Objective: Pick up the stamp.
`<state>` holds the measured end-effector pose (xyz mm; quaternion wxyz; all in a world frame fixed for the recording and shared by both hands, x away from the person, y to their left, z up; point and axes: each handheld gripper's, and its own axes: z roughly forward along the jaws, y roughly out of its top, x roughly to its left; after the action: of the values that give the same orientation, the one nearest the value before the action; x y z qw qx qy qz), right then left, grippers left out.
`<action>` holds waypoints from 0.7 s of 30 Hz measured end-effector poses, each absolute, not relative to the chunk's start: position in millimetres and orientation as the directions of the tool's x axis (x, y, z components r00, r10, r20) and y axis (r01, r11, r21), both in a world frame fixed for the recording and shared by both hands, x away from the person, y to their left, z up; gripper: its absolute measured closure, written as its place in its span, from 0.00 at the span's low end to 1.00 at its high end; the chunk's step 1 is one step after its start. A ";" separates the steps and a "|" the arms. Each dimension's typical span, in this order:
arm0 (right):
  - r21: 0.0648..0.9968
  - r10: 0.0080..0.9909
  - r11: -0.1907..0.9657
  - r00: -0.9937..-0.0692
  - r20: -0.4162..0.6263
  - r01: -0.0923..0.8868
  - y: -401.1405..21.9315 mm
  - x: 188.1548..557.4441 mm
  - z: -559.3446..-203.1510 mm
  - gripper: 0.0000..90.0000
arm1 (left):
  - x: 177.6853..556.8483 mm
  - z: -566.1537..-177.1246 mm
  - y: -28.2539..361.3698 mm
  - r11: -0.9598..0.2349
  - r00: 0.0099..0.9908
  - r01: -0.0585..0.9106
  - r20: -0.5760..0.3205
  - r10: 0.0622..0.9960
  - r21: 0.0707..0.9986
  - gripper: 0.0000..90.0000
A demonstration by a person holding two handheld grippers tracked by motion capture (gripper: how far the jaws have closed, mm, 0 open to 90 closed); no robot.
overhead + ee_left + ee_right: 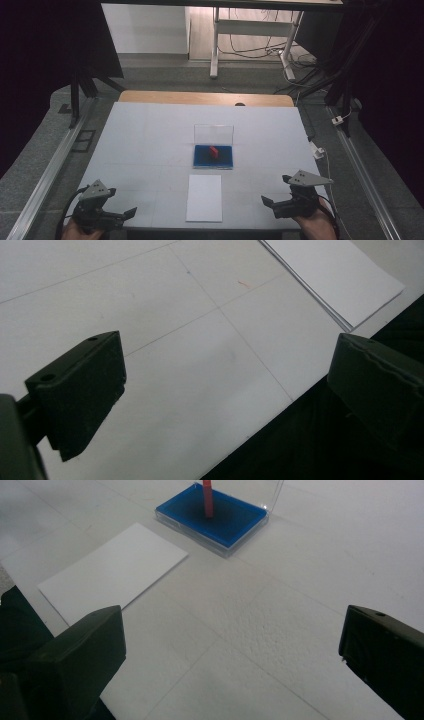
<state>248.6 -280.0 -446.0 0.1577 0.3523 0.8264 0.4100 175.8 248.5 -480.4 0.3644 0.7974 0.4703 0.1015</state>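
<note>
High view: both grippers (131, 212) (265, 200) low, fingers apart.

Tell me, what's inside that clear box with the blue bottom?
A small red piece stands on the blue pad inside the clear box, whose lid is raised. Whatever lies beneath the pad is hidden.

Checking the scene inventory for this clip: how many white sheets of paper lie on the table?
1. The white sheet lies flat near the table's front edge, midway between the left gripper and right gripper, just in front of the blue tray. Further sheets stacked beneath cannot be ruled out.
</note>
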 end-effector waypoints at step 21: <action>0.792 0.661 0.448 -0.750 0.019 0.415 -251.3 270.0 -446.6 0.00 | 176.9 -480.9 248.9 -0.283 0.524 0.686 -0.186 0.831 0.671 0.03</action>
<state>270.0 -251.3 -446.6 0.1477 0.3210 0.8380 0.4159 176.9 248.9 -480.9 0.3617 0.7946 0.4772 0.1004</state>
